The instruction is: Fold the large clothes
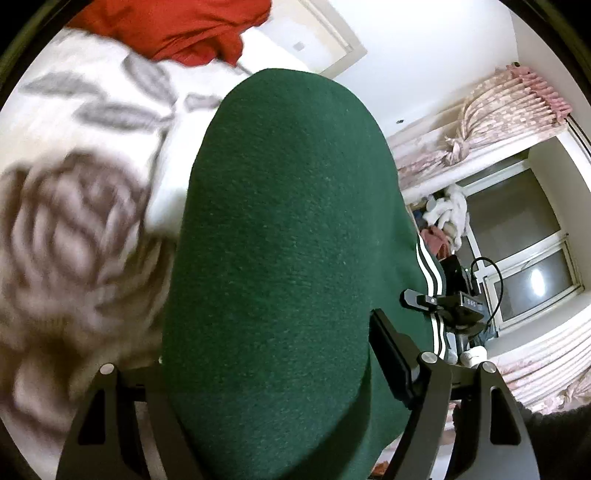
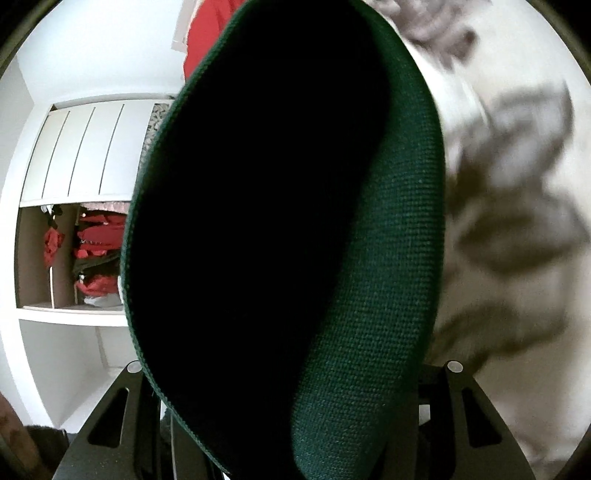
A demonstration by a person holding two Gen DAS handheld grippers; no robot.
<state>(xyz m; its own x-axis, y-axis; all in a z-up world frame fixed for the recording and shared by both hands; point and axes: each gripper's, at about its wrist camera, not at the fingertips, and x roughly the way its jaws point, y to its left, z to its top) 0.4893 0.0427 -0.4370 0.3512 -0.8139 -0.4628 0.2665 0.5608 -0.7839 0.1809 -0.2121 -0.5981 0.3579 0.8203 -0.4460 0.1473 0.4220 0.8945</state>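
Green cloth fills the space between the fingers of the left tongs, which are clamped on it; the fabric bulges forward and over them, hiding the left finger, while the right finger presses against its side. 2 white stripes run along its edge to the right. Beyond it, ahead and to the left, lies a blurred floral bed sheet with a red garment at its far end. Right of these tongs hangs a pink curtain beside a window.

The right tongs likewise grip the green cloth, whose dark inner fold covers both fingertips. Left of them stands a white shelf holding red clothes.
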